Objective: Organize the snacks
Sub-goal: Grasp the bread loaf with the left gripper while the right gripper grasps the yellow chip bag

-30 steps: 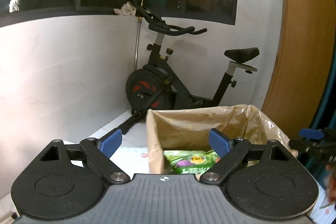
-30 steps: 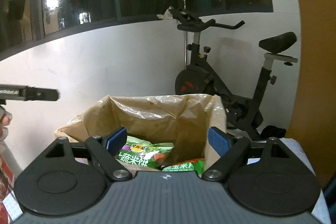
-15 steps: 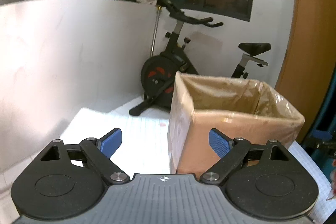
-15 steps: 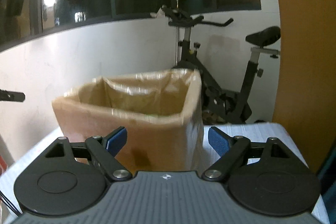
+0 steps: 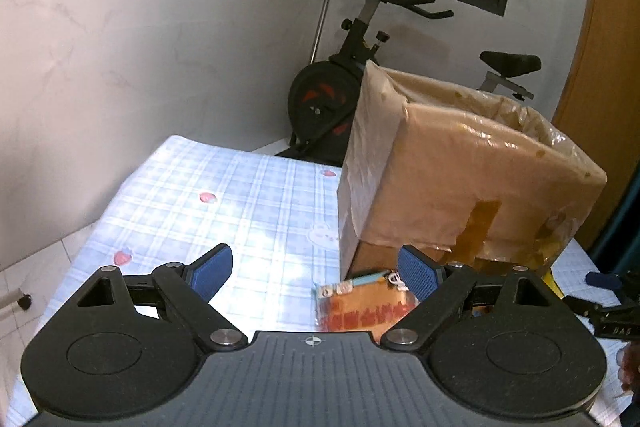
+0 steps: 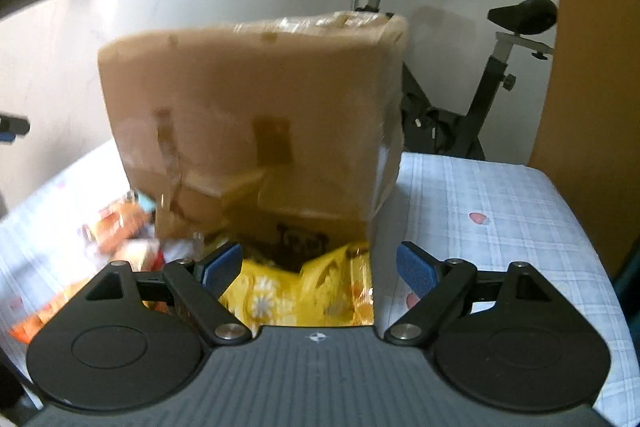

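cardboard box (image 5: 460, 171) (plastic-lined, taped): stands on the checked tablecloth (image 5: 224, 195). orange snack packet (image 5: 360, 311): flat on the cloth at the box's foot, between the left gripper (image 5: 316, 271) fingers, spread wide, empty. yellow snack packet (image 6: 300, 295): against the box base, between the right gripper (image 6: 318, 265) fingers, likewise wide, untouched. exercise bike (image 5: 340, 95): behind.

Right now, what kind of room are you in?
Probably a room in someone's home. An exercise bike stands by the white wall, a checked cloth with little strawberries covers the table, and a cardboard box lined with plastic sits on it beside snack packets.
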Tool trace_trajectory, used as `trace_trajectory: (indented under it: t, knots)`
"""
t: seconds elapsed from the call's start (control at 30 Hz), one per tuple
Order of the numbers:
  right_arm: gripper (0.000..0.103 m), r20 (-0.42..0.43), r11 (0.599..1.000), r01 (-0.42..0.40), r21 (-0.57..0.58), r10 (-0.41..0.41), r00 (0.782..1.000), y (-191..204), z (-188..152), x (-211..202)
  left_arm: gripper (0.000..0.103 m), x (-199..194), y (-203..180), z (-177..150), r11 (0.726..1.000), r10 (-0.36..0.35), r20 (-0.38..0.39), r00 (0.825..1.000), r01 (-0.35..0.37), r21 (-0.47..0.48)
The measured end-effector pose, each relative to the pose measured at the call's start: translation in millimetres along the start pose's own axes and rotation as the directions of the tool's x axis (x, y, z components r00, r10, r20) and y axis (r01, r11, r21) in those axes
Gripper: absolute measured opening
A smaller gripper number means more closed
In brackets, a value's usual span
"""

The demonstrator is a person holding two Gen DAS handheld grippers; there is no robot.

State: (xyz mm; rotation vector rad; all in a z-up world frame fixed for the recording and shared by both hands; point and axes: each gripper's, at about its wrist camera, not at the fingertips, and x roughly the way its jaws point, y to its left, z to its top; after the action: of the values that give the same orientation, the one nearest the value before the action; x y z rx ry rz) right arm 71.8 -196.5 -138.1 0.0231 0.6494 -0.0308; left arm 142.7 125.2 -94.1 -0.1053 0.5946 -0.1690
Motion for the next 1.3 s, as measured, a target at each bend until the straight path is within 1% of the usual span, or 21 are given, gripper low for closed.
trace_trajectory:
  t: [0.3,0.47,0.6,0.63,0.8,0.87,0.97,1.07,1.17,1.3]
  knots:
    - [0.087,-0.093,0.999,-0.051,0.0,0.051,0.994,9.7,-21.8,23.3,0.091,11.4,-17.5,-27.4,1.0,0.011,-0.014,1.0,-0.011,0.002]
    - [0.087,-0.129,0.999,-0.043,-0.003,0.042,0.991,13.8,-31.9,30.3,0.091,20.1,-20.2,-37.3,1.0,0.001,-0.057,0.998,0.0,0.022]
    - [0.086,-0.109,0.999,-0.03,0.035,0.034,0.993,9.1,-39.5,30.1,0.091,31.5,-20.4,-38.4,0.999,-0.013,-0.093,0.996,0.017,0.035]
    - [0.084,-0.103,0.998,-0.03,0.047,0.034,0.994,7.4,-39.9,29.4,0.091,34.9,-20.0,-38.1,0.999,-0.017,-0.101,0.995,0.02,0.031]
    - [0.081,-0.088,0.997,-0.03,0.067,0.036,0.995,5.2,-39.2,28.3,0.091,56.3,-25.2,-37.3,0.998,-0.055,-0.135,0.989,0.057,0.008]
    - [0.08,-0.085,0.997,-0.031,0.075,0.038,0.996,4.5,-39.5,27.8,0.091,66.1,-27.9,-36.7,0.998,-0.057,-0.139,0.989,0.058,0.004]
    - [0.079,-0.08,0.996,-0.034,0.084,0.04,0.996,3.7,-39.6,27.0,0.091,79.9,-27.8,-36.5,0.998,-0.06,-0.134,0.989,0.057,-0.026]
    - [0.079,-0.077,0.996,-0.034,0.087,0.041,0.996,3.7,-40.3,26.3,0.091,94.5,-25.6,-38.6,0.997,-0.065,-0.154,0.986,0.059,-0.048]
    - [0.079,-0.077,0.995,-0.035,0.089,0.042,0.996,3.5,-40.8,26.0,0.095,104.5,-23.5,-44.3,0.997,-0.059,-0.173,0.983,0.051,-0.051]
    - [0.079,-0.075,0.995,-0.032,0.096,0.039,0.996,4.2,-40.9,26.5,0.097,111.1,-16.7,-49.6,0.992,-0.092,-0.179,0.98,0.075,-0.097]
